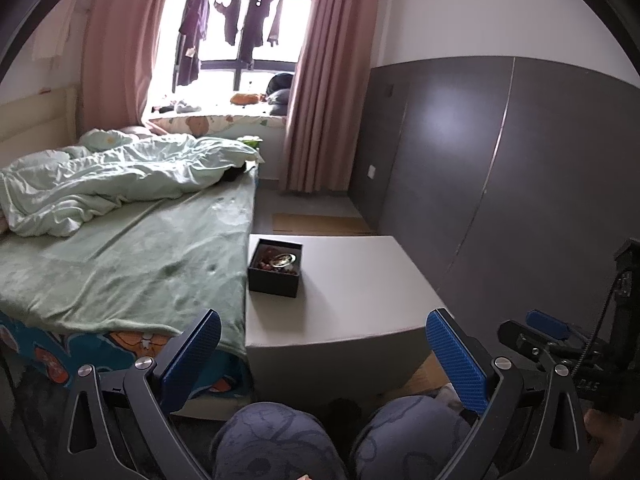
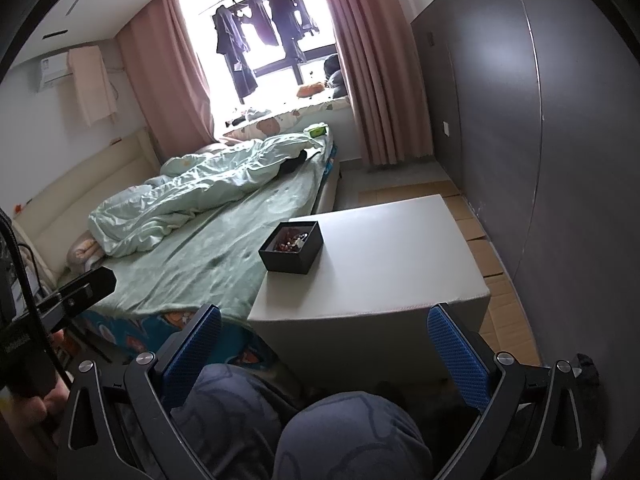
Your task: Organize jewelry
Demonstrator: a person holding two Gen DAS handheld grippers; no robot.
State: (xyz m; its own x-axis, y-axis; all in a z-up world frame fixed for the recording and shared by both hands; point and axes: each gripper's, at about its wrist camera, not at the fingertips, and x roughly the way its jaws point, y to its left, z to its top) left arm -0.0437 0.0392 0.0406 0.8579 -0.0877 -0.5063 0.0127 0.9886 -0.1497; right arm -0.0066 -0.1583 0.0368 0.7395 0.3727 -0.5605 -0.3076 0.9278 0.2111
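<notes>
While both grippers' fingers (image 1: 192, 356) spread empty, the jewelry box (image 1: 275, 267) sits upright, opening skyward.

This is a bedroom in a home. A bed (image 1: 132, 256) with a green sheet fills the 9 o'clock side, a rumpled pale-green duvet (image 1: 120, 176) heaped on it against a cream headboard (image 2: 80, 184). At 12 o'clock, pink curtains (image 1: 320, 80) frame a bright window (image 1: 240, 32) where dark clothes (image 1: 244, 20) hang to dry. A grey wardrobe wall (image 1: 500, 160) runs along 3 o'clock. High at 10 o'clock in the right wrist view sits what looks like an air conditioner (image 2: 54, 70), partly covered by cloth.
</notes>
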